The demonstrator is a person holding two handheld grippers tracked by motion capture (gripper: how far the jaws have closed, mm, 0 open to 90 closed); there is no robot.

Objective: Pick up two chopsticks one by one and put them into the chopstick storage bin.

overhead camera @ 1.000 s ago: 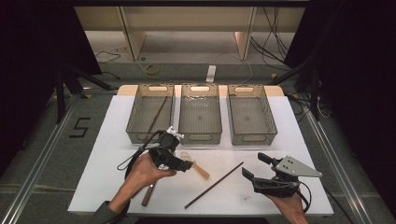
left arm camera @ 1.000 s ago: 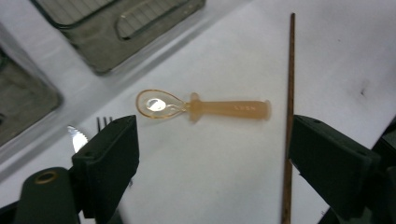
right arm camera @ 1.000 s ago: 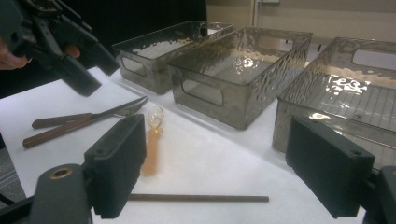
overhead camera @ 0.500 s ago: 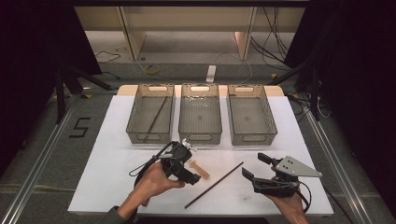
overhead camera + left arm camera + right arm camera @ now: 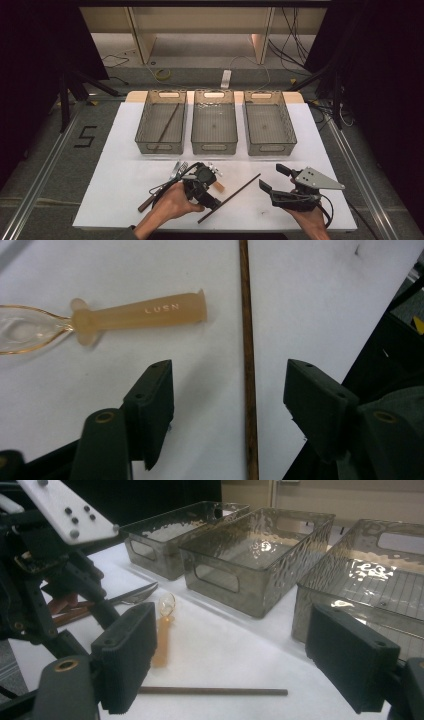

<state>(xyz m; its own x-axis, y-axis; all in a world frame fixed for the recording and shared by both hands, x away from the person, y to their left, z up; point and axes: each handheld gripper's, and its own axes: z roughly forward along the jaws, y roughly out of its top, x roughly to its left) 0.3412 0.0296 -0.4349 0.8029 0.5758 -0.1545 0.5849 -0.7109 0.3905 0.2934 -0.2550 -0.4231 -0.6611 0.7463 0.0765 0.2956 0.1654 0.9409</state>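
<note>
Your left gripper (image 5: 202, 187) hovers low over the white counter (image 5: 115, 185) with its jaws apart, and a thin brown stick (image 5: 247, 365) lies between them, nearer the right jaw than the left, touching neither. In the left gripper view the stick runs straight up the frame and is cut off at its bottom edge. From the high view it lies slanted on the counter between your two hands, its lower end beside your left hand (image 5: 172, 205). Just left of the stick rests a spoon (image 5: 137, 315) with an orange handle and a clear bowl; the bowl is cut off at the frame's left edge. Your right gripper (image 5: 274, 184) rests on the counter to the right, jaws wide apart around nothing. Behind stand three grey bins (image 5: 214, 125) in a row; the left one holds another dark stick (image 5: 167, 124). A fork (image 5: 177, 170) lies partly hidden behind your left gripper.
</note>
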